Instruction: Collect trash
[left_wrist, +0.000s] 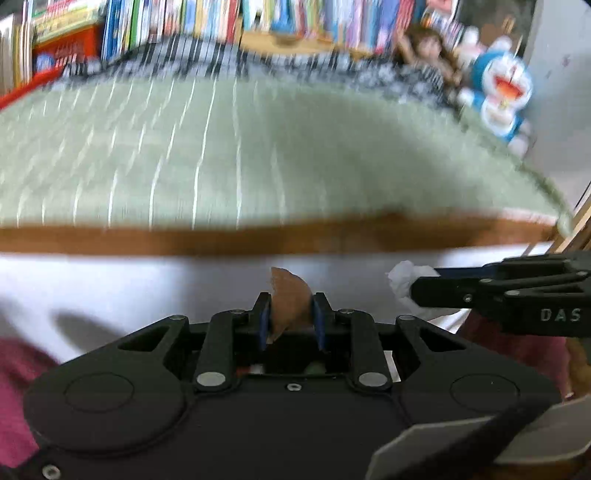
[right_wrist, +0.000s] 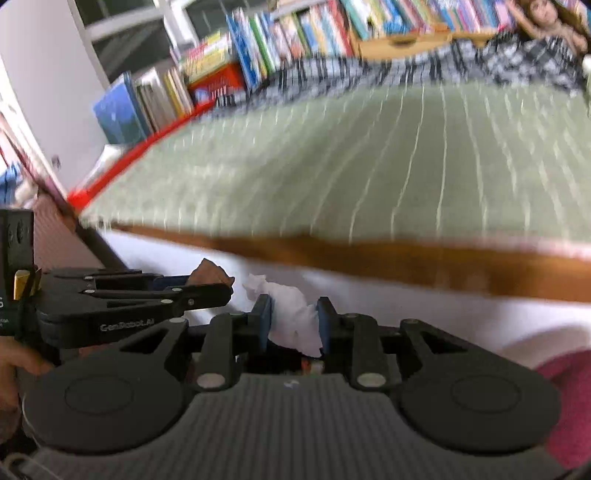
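Observation:
My left gripper (left_wrist: 291, 301) is shut on a brown paper scrap (left_wrist: 290, 299) that sticks up between its blue pads. In the right wrist view the same gripper (right_wrist: 218, 290) comes in from the left, with the brown scrap (right_wrist: 210, 275) at its tip. My right gripper (right_wrist: 294, 308) is shut on a crumpled white tissue (right_wrist: 293, 317). Seen from the left wrist, the right gripper (left_wrist: 417, 290) enters from the right with the white tissue (left_wrist: 404, 277) at its tip. Both hang side by side over a pale floor, in front of a bed.
A bed with a green striped cover (left_wrist: 240, 155) and a brown wooden edge (left_wrist: 258, 238) fills the view ahead. Behind it stand shelves of books (left_wrist: 221, 18), a doll and a blue plush toy (left_wrist: 502, 88). A hand (right_wrist: 14, 365) holds the left gripper. Both views are motion-blurred.

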